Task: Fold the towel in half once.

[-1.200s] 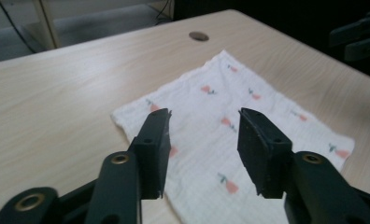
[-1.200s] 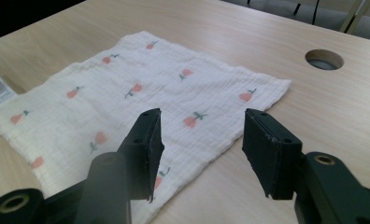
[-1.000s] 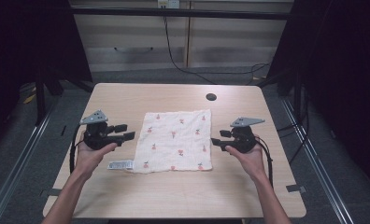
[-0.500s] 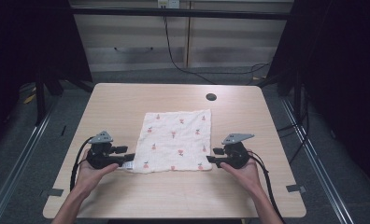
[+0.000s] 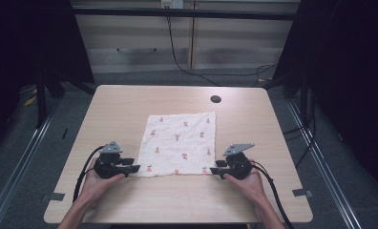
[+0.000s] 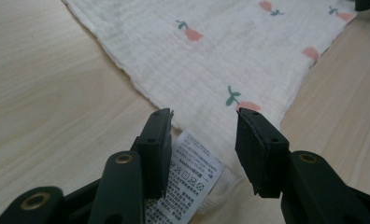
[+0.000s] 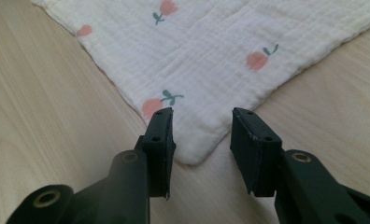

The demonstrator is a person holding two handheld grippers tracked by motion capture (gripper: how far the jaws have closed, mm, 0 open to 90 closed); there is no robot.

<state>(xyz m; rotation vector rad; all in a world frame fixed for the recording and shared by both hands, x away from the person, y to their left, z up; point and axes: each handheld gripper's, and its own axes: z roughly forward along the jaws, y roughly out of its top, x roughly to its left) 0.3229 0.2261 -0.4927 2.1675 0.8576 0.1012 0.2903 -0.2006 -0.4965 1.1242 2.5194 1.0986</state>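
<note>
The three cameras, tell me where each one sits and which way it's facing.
High view: above the person's side, looking forward and down at the table; forearms and both grippers show.
Left gripper view: rides the left gripper, looking along its open jaws at the cloth's corner with the label.
Right gripper view: rides the right gripper, jaws open around another corner.
All three share the cloth.

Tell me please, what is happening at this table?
A person sits at a wooden table with a two-jaw claw in each hand. A white cloth with small red flowers lies flat in the middle. The left claw is open around the near corner that carries the care label. The right claw is open around the other near corner. Neither has closed on the cloth yet.
</note>
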